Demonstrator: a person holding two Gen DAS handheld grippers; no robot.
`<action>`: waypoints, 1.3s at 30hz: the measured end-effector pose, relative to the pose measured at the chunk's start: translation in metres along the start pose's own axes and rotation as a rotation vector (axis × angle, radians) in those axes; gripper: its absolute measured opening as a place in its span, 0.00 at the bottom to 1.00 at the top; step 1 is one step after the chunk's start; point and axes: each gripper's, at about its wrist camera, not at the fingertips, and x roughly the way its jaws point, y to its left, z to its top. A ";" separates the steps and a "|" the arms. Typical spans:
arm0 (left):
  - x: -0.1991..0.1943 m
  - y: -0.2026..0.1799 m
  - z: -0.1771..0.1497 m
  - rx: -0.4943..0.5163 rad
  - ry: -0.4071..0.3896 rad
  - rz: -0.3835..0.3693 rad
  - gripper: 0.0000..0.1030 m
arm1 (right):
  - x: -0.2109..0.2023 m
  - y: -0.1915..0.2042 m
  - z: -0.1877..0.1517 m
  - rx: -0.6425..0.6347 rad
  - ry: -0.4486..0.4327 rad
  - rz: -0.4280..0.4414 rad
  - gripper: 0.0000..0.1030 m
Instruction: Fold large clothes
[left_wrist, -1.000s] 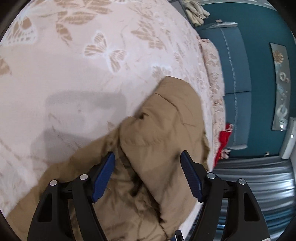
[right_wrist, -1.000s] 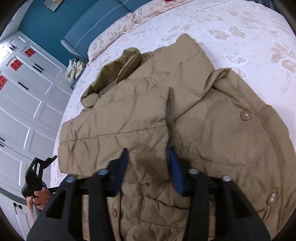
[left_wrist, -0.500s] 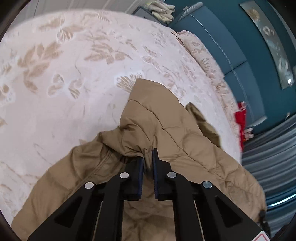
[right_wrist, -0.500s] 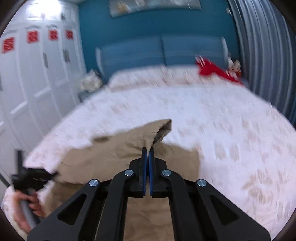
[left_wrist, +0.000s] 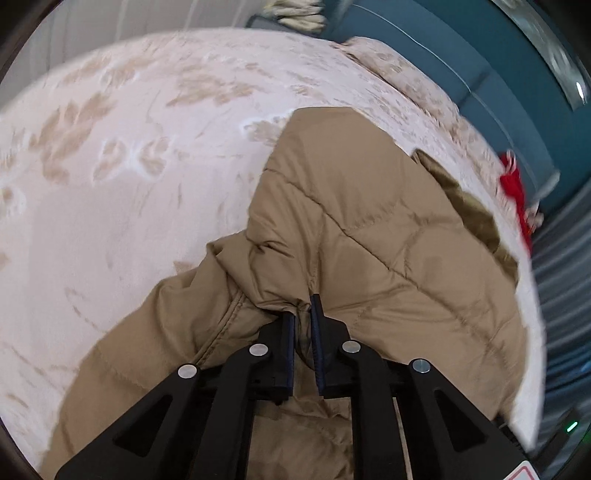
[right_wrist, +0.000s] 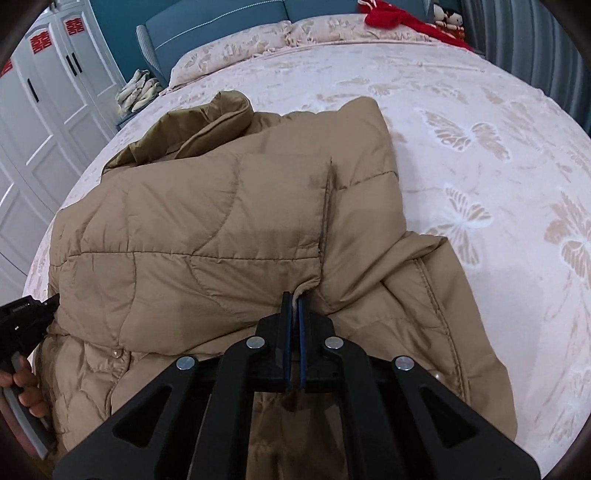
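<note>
While the bed (right_wrist: 461, 92) runs off frame at every edge, your tan quilted jacket (right_wrist: 221, 229) sprawls across it, its hem hidden at 6 o'clock behind both tools. Your right gripper (right_wrist: 294, 295) pinches a fabric fold; your left gripper (left_wrist: 302, 308), jaws just eased slightly, also nips fabric.

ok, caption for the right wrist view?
Right gripper shut on a fold of the tan padded jacket spread across the bedspread.

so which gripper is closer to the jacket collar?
Left. The left gripper grips the jacket on the collar's side; the right gripper grips the far side.
</note>
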 end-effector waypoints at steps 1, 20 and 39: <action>-0.005 -0.006 -0.001 0.053 -0.005 0.040 0.17 | -0.002 -0.003 0.001 0.011 0.011 0.009 0.04; -0.030 -0.123 -0.011 0.367 -0.045 0.137 0.39 | -0.042 0.117 0.028 -0.160 -0.080 0.059 0.11; 0.014 -0.115 -0.060 0.472 -0.147 0.250 0.41 | 0.018 0.111 -0.020 -0.194 -0.056 0.021 0.05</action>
